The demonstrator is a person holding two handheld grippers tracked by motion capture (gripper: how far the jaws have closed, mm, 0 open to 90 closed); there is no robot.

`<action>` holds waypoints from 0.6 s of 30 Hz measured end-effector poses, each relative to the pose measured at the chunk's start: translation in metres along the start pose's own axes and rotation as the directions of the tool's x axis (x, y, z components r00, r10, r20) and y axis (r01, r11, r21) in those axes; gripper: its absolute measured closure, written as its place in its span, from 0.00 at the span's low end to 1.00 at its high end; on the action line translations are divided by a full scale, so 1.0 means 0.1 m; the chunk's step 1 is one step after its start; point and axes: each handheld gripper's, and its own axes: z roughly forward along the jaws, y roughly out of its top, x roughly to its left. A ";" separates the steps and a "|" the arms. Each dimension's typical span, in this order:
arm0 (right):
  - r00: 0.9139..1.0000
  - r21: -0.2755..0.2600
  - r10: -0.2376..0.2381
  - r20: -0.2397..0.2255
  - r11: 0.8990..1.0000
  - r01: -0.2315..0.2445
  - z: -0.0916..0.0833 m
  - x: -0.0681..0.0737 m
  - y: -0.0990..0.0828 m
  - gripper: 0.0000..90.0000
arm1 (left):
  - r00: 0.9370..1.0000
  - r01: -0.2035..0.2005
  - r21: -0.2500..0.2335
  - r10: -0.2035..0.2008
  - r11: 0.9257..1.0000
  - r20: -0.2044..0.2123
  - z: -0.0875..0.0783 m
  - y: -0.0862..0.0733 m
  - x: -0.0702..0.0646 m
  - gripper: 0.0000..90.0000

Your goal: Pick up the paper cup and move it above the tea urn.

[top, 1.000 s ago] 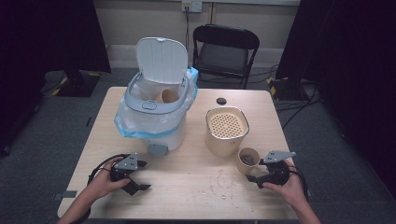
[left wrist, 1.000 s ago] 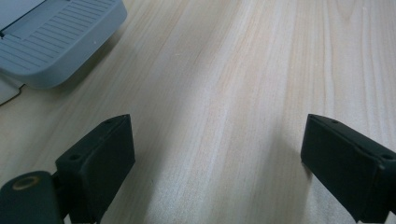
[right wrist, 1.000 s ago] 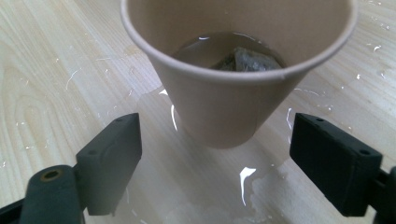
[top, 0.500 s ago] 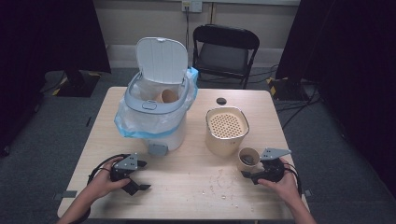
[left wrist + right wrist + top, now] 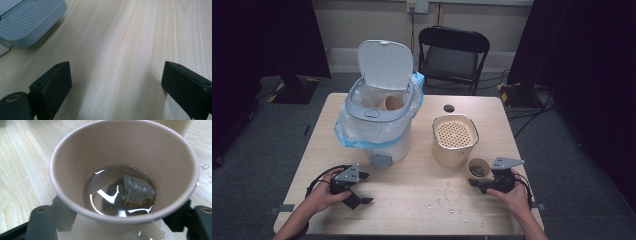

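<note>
We're closing the right hand-held gripper around the paper cup by the counter's right edge, pads not yet pressing; left hand-held gripper wide, empty. Next: firm grip, level lift.

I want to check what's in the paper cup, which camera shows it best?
The right gripper view: the paper cup sits close up, with a tea bag in liquid. The high view shows it small; the left gripper view shows bare table.
</note>
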 end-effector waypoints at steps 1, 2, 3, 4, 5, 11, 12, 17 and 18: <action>1.000 -0.003 0.002 -0.005 1.000 -0.002 0.00 0.00 0.00 0.31 | 1.000 0.000 0.000 0.000 1.000 0.000 0.00 0.00 0.00 0.10; 1.000 -0.005 0.004 -0.005 1.000 -0.004 0.01 0.00 0.00 0.31 | 1.000 0.001 -0.005 -0.001 1.000 -0.001 0.00 0.00 0.00 0.10; 1.000 -0.008 0.002 -0.005 1.000 -0.002 0.01 0.00 -0.01 0.31 | 1.000 0.001 -0.005 -0.001 1.000 -0.002 0.00 0.00 0.00 0.10; 1.000 -0.013 -0.001 -0.003 1.000 0.001 0.01 0.00 -0.01 0.31 | 1.000 0.000 -0.002 0.000 1.000 -0.001 0.00 0.00 0.00 0.10; 1.000 -0.013 0.000 -0.001 1.000 0.000 0.00 0.00 -0.01 0.32 | 1.000 0.001 -0.002 -0.001 1.000 -0.001 0.00 0.00 0.00 0.10; 1.000 -0.008 -0.010 0.014 1.000 0.010 -0.01 0.01 0.00 0.33 | 1.000 0.000 -0.001 0.000 1.000 0.000 0.00 0.00 0.00 0.10; 1.000 -0.005 -0.016 0.011 1.000 0.016 -0.01 0.01 0.00 0.33 | 1.000 0.000 -0.001 0.000 1.000 0.000 0.00 0.00 0.00 0.10; 0.999 0.018 -0.038 0.027 0.999 0.038 -0.05 0.01 0.02 0.34 | 1.000 0.001 -0.001 -0.001 1.000 -0.001 0.00 0.00 0.00 0.10; 0.999 0.018 -0.040 0.032 0.999 0.039 -0.06 0.00 0.03 0.34 | 1.000 0.001 -0.002 -0.001 1.000 0.000 0.00 0.00 0.00 0.10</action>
